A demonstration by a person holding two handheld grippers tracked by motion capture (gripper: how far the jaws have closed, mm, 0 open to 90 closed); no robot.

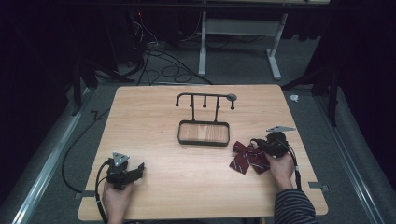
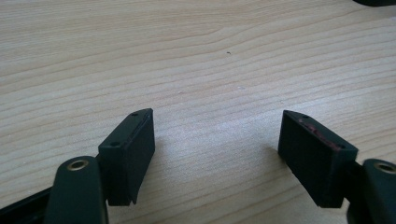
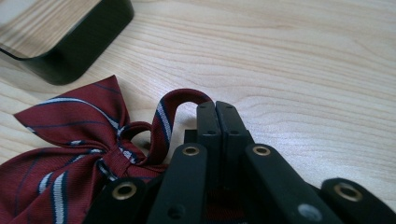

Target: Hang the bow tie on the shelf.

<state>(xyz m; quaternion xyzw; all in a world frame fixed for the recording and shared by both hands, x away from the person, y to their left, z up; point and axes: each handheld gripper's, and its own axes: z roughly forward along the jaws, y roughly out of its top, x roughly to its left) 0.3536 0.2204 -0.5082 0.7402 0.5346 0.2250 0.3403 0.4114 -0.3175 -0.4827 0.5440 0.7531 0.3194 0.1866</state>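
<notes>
bow tie (image 3: 70, 140) loop apparently pinched in right gripper (image 3: 215, 109) jaws; left gripper (image 2: 217, 140) jaws apart

Right gripper (image 3: 215, 109) has its two black jaws pinched tight on the thin looped band of a dark red striped fabric bow tie (image 3: 74, 149), lying on the light wooden table (image 3: 303, 70). Black-rimmed wooden tray (image 3: 60, 42) corner sits top left.

Bow tie (image 1: 249, 159) right of tray stand (image 1: 204, 133), on table (image 1: 187, 186).
</notes>
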